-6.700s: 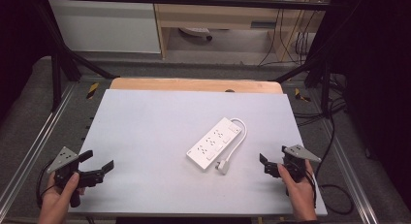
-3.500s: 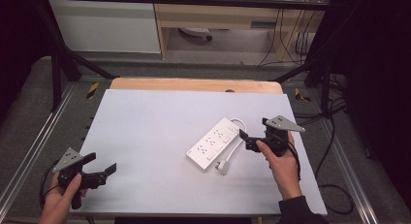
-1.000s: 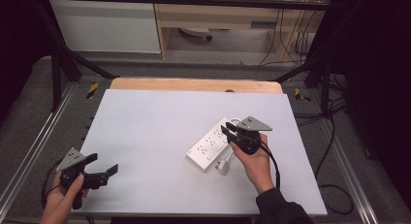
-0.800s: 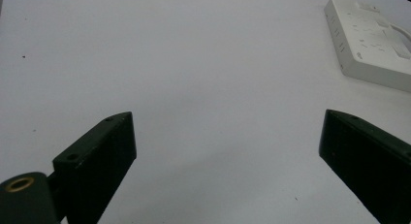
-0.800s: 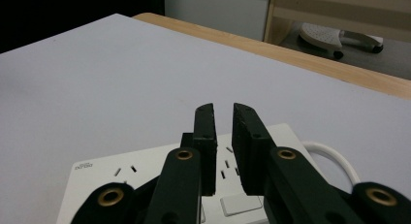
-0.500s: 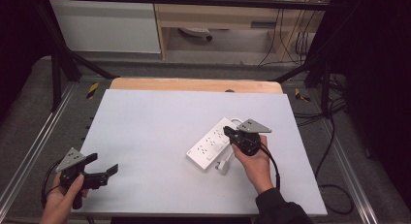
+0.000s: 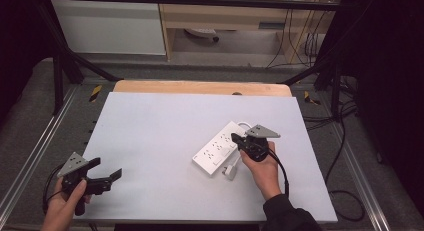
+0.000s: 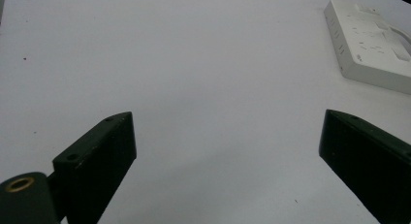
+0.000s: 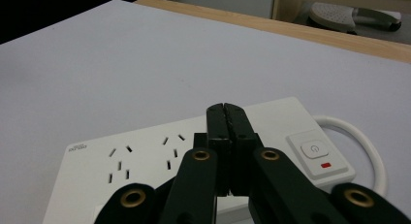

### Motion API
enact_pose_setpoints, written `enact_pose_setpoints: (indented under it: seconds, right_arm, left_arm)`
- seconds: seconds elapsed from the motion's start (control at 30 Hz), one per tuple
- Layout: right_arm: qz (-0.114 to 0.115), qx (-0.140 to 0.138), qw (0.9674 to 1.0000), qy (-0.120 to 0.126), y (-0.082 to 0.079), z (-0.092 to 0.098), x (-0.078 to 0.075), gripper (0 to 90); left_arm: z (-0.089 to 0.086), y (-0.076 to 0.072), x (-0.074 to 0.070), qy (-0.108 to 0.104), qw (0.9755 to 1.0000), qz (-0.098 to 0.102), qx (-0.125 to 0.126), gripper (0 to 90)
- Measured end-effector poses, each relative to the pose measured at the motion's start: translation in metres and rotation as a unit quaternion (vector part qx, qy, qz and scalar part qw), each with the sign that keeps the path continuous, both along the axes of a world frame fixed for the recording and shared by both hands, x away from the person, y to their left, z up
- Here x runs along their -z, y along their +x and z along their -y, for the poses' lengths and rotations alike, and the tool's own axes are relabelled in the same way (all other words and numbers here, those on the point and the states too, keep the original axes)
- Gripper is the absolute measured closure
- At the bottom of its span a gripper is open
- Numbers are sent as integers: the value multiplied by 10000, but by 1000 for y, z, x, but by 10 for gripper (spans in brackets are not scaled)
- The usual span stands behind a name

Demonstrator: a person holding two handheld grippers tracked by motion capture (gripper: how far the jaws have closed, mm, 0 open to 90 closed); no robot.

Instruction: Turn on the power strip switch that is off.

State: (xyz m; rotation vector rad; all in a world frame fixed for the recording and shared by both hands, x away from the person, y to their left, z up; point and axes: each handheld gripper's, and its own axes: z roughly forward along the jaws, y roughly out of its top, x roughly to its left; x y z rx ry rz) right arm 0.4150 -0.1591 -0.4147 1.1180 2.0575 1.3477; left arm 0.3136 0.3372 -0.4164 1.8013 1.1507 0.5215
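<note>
My right gripper hangs over the power strip, its jaws pressed flat together with nothing between them; they have just been closing. In the right gripper view the closed tips sit above the strip's top face, just beside the switch, whether touching or hovering I cannot tell. The strip lies at a slant on the right half of the table, well inside every edge. Its white cord loops round its far end and the plug lies just beside its near side, by my right hand.

My left gripper rests at the near left corner, jaws wide apart and holding nothing. In the left gripper view bare table shows between them, with the strip well off at the upper right.

The whole left and middle of the table lies open, and there is a free margin on the right between the strip and the table's edge. The top is pale grey and matte, with a wooden strip along the far edge. Metal rails run down both sides. Beyond are a grey floor, black frame bars, a white cabinet and cables hanging at the far right.
</note>
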Motion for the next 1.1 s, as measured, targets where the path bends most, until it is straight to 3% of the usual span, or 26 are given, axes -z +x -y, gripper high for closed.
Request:
enact_pose_setpoints:
  seconds: [0.6,1.1]
  right_arm:
    - [-244,-91,9996,59,1,-6,11,900]
    - [-352,-272,9988,-202,-1,-16,20,900]
  left_arm:
    - [-1,0,0,-16,10000,28,-12,62]
    - [-1,0,-1,-14,10000,50,-6,62]
